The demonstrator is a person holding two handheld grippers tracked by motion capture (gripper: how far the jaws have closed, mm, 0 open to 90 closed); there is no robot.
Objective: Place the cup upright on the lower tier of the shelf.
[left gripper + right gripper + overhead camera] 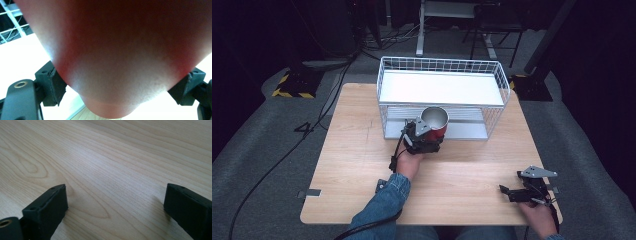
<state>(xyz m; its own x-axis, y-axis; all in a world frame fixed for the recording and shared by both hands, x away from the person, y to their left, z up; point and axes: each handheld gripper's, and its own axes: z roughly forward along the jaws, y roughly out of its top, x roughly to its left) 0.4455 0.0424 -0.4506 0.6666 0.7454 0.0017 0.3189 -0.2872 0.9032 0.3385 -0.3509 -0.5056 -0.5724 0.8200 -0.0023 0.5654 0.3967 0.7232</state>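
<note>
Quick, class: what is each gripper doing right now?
Left gripper: shut on the red cup.
Right gripper: open, holding nothing, low over the wooden table.

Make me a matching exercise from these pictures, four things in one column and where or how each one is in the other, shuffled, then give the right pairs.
1. red cup
2. wire rack
3. left gripper
4. right gripper

A. open, low over bare wood
B. far side of the table
C. shut on the cup
D. held in front of the rack

Pairs: 1-D, 2-B, 3-C, 4-A
</note>
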